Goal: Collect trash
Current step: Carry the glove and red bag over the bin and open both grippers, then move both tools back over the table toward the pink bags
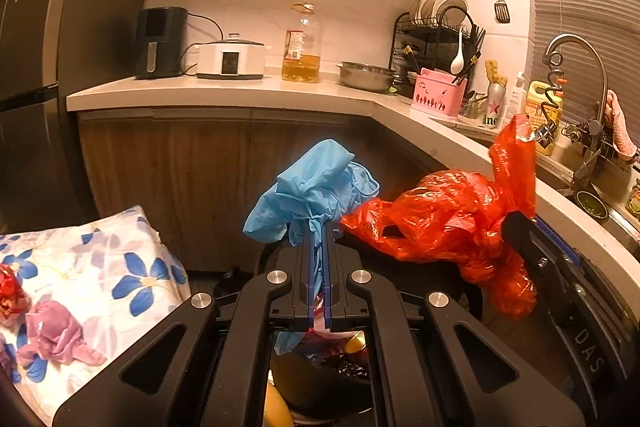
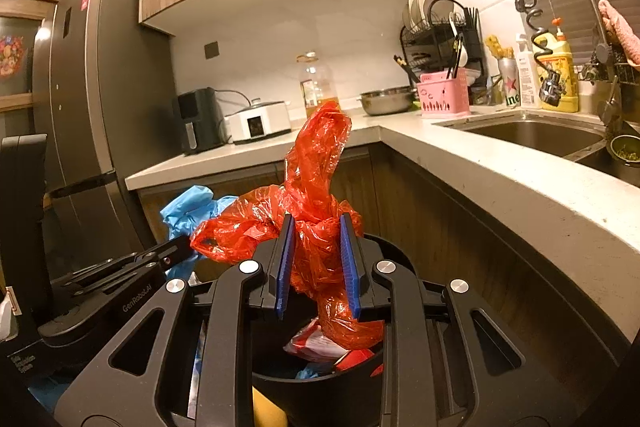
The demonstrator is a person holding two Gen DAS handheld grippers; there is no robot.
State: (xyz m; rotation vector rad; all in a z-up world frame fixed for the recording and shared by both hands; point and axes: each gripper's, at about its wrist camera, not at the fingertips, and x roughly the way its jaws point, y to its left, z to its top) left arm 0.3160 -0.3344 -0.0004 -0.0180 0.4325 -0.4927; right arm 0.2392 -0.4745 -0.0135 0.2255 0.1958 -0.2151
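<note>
My left gripper (image 1: pixel 319 227) is shut on a crumpled blue glove (image 1: pixel 312 191) and holds it above a black trash bin (image 1: pixel 320 387) that has wrappers inside. My right gripper (image 2: pixel 318 223) has its jaws partly apart around a crumpled red plastic bag (image 2: pixel 312 187), which sits between the blue pads over the same bin (image 2: pixel 320 383). The red bag also shows in the left wrist view (image 1: pixel 452 215), right of the glove. The blue glove shows at the left in the right wrist view (image 2: pixel 188 211).
A floral cloth surface (image 1: pixel 80 267) at the left carries a purple crumpled piece (image 1: pixel 56 339) and a red one (image 1: pixel 10 295). An L-shaped counter (image 2: pixel 500 179) with a sink (image 2: pixel 528 135), dish rack and appliances runs behind and to the right. A fridge (image 2: pixel 80 107) stands left.
</note>
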